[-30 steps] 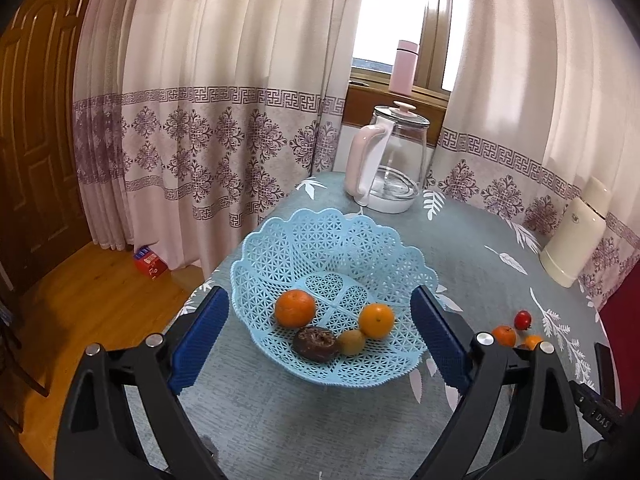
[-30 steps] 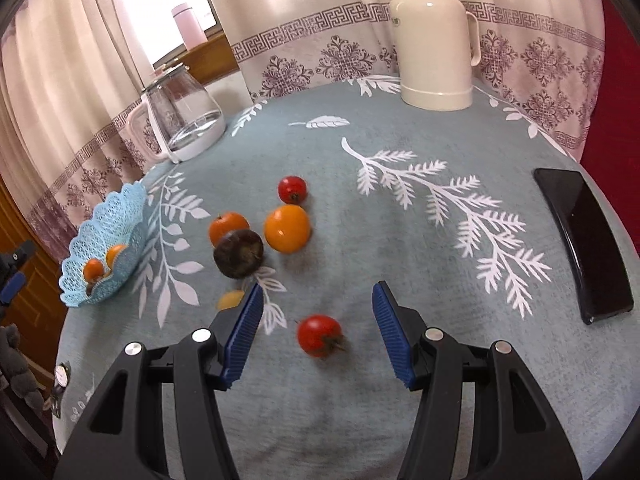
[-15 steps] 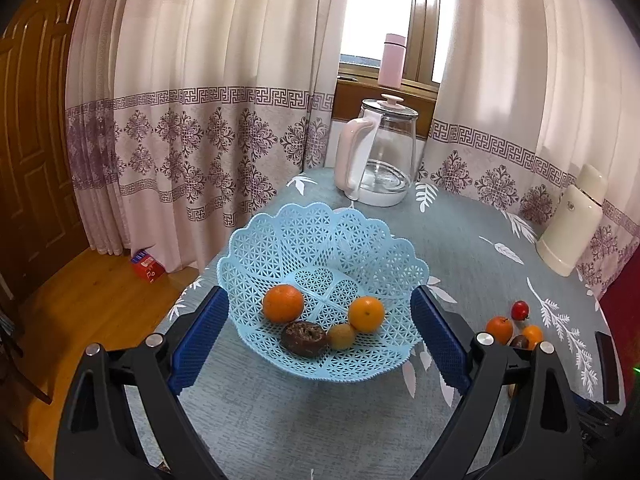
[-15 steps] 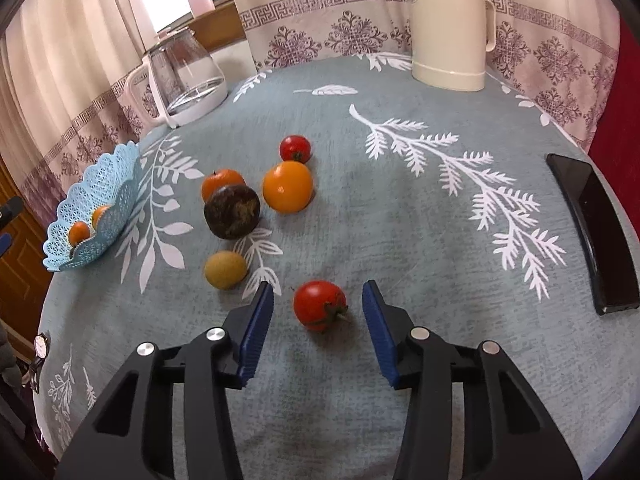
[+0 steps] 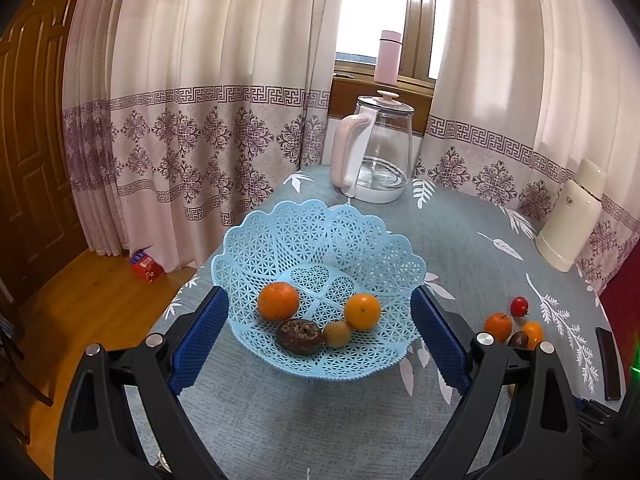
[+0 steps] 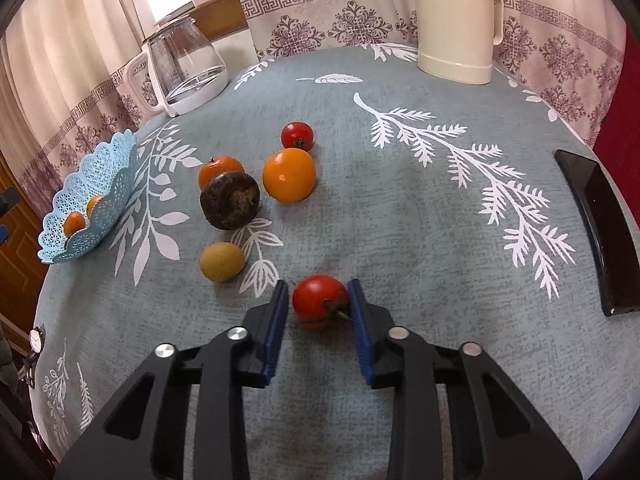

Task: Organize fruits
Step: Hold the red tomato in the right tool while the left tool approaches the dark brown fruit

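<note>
Right hand-held gripper (image 6: 318, 306): blue pads closing in around a red tomato (image 6: 319, 301) on the bench (image 6: 400, 208). Right pad touching the tomato by its stem; left pad just beside it, thin gap visible. Not a full pinch, tomato on the cloth.

Landmark = that tomato. Beyond it and to the left: small yellow-brown fruit (image 6: 222, 261), near. Further back: dark brown round fruit (image 6: 229, 200), touching or just in front of a tangerine (image 6: 220, 169). Large orange (image 6: 289, 175) just beside the dark fruit, right of it. Second, smaller red tomato (image 6: 297, 135) just behind the orange. Far left of the tomato, at the bench edge: light-blue lattice fruit basket (image 6: 104, 184), orange fruit visible inside. Well to the right: black phone (image 6: 600, 224) lying flat. Far back: cream thermos jug (image 6: 456, 20), glass kettle (image 6: 184, 68) with white handle.

Left hand-held gripper (image 5: 318, 344): spread wide, holding nothing, pads either side of the fruit basket (image 5: 320, 232) as seen from the left wrist view; contact with the rim not determinable. Inside the basket: two oranges (image 5: 278, 301) (image 5: 362, 311), dark brown wrinkled fruit (image 5: 299, 336), small yellow-brown fruit (image 5: 337, 333) between the dark one and the right orange. Glass kettle (image 5: 376, 152) behind the basket, pink bottle (image 5: 387, 57) on the window sill beyond.
</note>
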The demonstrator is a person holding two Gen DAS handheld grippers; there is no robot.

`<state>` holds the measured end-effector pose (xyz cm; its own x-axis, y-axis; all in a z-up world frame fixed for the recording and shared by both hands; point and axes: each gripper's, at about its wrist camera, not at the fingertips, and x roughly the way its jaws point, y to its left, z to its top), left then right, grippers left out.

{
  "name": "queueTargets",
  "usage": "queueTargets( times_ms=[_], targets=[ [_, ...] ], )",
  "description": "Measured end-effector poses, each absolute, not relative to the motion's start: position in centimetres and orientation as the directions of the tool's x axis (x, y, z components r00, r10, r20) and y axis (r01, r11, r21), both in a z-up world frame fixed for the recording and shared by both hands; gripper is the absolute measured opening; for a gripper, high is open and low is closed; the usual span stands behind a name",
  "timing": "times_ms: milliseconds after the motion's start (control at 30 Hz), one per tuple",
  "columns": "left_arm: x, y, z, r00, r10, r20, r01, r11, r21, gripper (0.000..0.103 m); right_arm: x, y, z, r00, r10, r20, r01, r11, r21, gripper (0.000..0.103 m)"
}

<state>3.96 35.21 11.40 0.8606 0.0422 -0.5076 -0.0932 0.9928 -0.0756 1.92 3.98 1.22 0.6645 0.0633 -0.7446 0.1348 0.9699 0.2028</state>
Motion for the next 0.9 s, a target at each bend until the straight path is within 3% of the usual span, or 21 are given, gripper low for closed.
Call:
queueTargets(
  times_ms=[900],
  targets=[
    [3.8,30.3,9.8,0.841,-0.023,-0.54,0.013,1.0,-0.022,0.094,0.8,1.2,2.7,0.711,0.058,-0.701,0.162,0.956,0.243,0.028]
  ],
)
